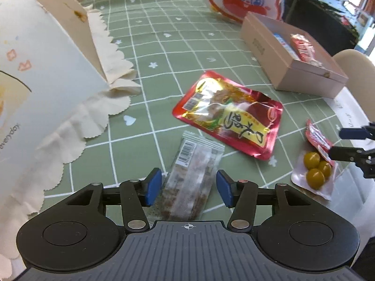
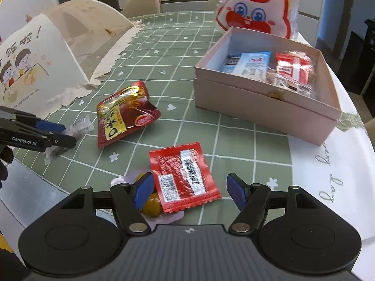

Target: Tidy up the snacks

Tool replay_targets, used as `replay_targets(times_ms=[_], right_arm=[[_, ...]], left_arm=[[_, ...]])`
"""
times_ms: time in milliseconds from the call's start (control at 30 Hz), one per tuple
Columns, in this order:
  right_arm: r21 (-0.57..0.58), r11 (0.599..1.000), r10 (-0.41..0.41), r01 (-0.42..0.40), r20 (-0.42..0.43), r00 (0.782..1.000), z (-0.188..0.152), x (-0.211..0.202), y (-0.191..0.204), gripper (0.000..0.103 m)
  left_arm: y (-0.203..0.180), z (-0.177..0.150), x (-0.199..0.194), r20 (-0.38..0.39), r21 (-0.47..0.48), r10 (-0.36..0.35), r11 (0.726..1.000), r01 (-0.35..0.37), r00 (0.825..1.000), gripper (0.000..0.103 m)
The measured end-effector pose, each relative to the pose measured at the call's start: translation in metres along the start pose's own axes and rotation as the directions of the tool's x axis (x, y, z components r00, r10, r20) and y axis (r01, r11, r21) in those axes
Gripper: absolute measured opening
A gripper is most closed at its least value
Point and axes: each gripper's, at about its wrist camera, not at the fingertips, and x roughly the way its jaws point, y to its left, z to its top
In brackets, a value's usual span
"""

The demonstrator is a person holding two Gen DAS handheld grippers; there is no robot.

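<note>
Left view first: left gripper [image 1: 189, 188] hangs low over the table, pads spread wide, straddling the clear bar [image 1: 191, 182] that lies lengthwise between them. To take it cleanly, I judge the pads should drop level with the cloth and close across the wrapper's narrow width, near its middle, so it does not fold or slip. The wrapper is see-through with a barcode at its far end and a brownish bar inside. Beyond it lies the red pouch [image 1: 230, 114], and further right the box [image 1: 290, 53], already holding some packets.

Right view: right gripper [image 2: 189, 193] also stands wide open around the red sachet [image 2: 184, 178], which rests partly over an olive pack [image 2: 152, 205]. Lifting only the sachet calls for care.
</note>
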Motion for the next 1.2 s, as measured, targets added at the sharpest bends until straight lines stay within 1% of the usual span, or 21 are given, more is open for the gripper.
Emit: replay_targets(times_ms=[67,133,267,333,400,533,600,667,767,800,900,967,1033,1067,1100,1133,1200], right_arm=[[0.022,1.0,-0.006,0.006,-0.01,1.0,-0.003,0.002,-0.005,0.069],[0.047,0.999,-0.003,0.004,-0.017,1.0,-0.006,0.002,-0.009,0.069],[0.11,0.994,0.028,-0.026,-0.022,0.999,-0.01,0.0,-0.017,0.069],[0.106,0.994,0.033,-0.031,-0.02,0.999,-0.009,0.0,-0.017,0.069],[0.066,0.998,0.025,-0.024,-0.011,1.0,-0.006,0.0,-0.011,0.069],[-0.053,0.998,0.031,-0.031,0.005,1.0,0.001,-0.002,0.007,0.069],[-0.096,0.994,0.051,-0.05,0.004,0.999,0.001,-0.004,0.015,0.069],[-0.134,0.988,0.08,-0.08,-0.004,0.997,0.0,-0.005,0.023,0.069],[-0.182,0.974,0.127,-0.133,-0.041,0.991,-0.005,-0.002,0.038,0.069],[-0.205,0.969,0.129,-0.138,-0.056,0.99,-0.008,0.0,0.042,0.069],[-0.314,0.945,0.067,-0.086,-0.071,0.995,-0.018,0.002,0.053,0.069],[-0.378,0.926,-0.004,-0.015,-0.049,0.999,-0.024,-0.001,0.05,0.07],[-0.389,0.919,-0.08,0.065,-0.023,0.997,-0.027,-0.003,0.041,0.07],[-0.378,0.921,-0.11,0.094,-0.019,0.994,-0.027,-0.003,0.033,0.07],[-0.353,0.931,-0.113,0.098,-0.021,0.993,-0.026,-0.004,0.026,0.07],[-0.315,0.945,-0.1,0.086,-0.028,0.995,-0.025,-0.004,0.018,0.07],[-0.212,0.977,-0.051,0.038,-0.057,0.997,-0.025,-0.004,0.006,0.07]], left_arm=[[-0.003,0.002,0.002,-0.014,-0.008,0.02,1.0,-0.02,1.0,0.055],[-0.006,0.003,0.003,-0.022,0.003,0.035,0.999,-0.035,0.999,0.055],[-0.009,0.003,0.003,-0.038,0.019,0.05,0.999,-0.05,0.998,0.053],[-0.01,0.001,0.001,-0.046,0.013,0.061,0.998,-0.06,0.997,0.051],[-0.011,-0.002,-0.001,-0.049,0.004,0.071,0.997,-0.071,0.996,0.047],[-0.013,-0.016,-0.01,-0.051,-0.031,0.073,0.997,-0.075,0.996,0.044],[-0.015,-0.026,-0.017,-0.056,-0.056,0.059,0.997,-0.062,0.997,0.044],[-0.016,-0.035,-0.022,-0.059,-0.093,0.026,0.995,-0.031,0.998,0.044],[-0.019,-0.042,-0.027,-0.063,-0.135,0.005,0.991,-0.014,0.998,0.044],[-0.02,-0.042,-0.028,-0.068,-0.147,-0.003,0.989,-0.007,0.998,0.044],[-0.024,-0.045,-0.029,-0.08,-0.153,-0.013,0.988,0.0,0.997,0.044],[-0.025,-0.046,-0.03,-0.079,-0.146,-0.008,0.989,-0.003,0.997,0.044],[-0.026,-0.047,-0.03,-0.075,-0.154,-0.003,0.988,-0.008,0.997,0.045],[-0.026,-0.047,-0.03,-0.074,-0.16,-0.001,0.987,-0.011,0.997,0.045],[-0.026,-0.047,-0.03,-0.072,-0.167,0.002,0.986,-0.014,0.997,0.045],[-0.026,-0.047,-0.03,-0.071,-0.173,0.006,0.985,-0.018,0.997,0.045],[-0.027,-0.047,-0.03,-0.072,-0.169,0.013,0.985,-0.025,0.997,0.045]])
